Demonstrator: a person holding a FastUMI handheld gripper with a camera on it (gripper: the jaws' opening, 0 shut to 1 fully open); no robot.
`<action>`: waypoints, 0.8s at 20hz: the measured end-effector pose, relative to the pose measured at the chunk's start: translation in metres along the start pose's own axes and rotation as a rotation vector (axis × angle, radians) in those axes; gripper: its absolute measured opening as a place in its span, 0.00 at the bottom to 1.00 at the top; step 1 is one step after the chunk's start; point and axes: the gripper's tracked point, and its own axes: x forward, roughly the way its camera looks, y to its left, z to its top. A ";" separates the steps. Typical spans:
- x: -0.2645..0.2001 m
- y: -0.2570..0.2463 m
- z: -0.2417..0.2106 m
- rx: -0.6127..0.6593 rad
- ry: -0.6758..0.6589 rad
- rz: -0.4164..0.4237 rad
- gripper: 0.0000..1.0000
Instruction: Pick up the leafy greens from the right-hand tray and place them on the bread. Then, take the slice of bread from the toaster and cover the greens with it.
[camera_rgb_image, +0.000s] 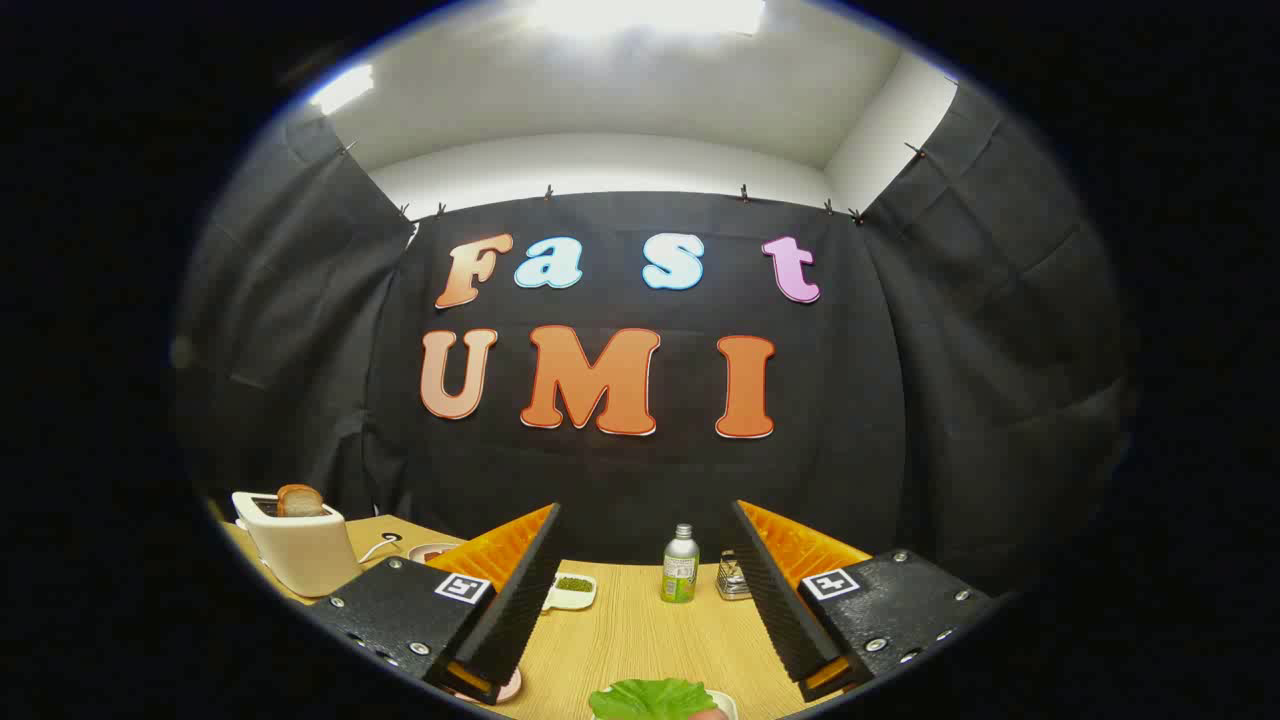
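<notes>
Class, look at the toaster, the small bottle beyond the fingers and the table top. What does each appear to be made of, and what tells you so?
Toaster: probably plastic, cream, smooth and matte, though painted metal is possible. Bottle: likely metal, given its silvery sheen above the label. Table: wood or wood-look laminate, showing pale grain lines. The gripper hangs open above it, holding nothing.

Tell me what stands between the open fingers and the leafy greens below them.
Nothing visible does. The gripper is open, its fingers apart over bare wooden table, and the green leafy lettuce lies low between them. The small metal bottle stands beyond, out of the path.
</notes>
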 end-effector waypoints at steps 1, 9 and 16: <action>-0.001 0.001 0.002 0.008 -0.003 0.005 0.97; -0.006 -0.002 0.011 0.025 0.002 0.014 0.97; 0.002 -0.018 -0.016 0.040 0.078 0.005 0.97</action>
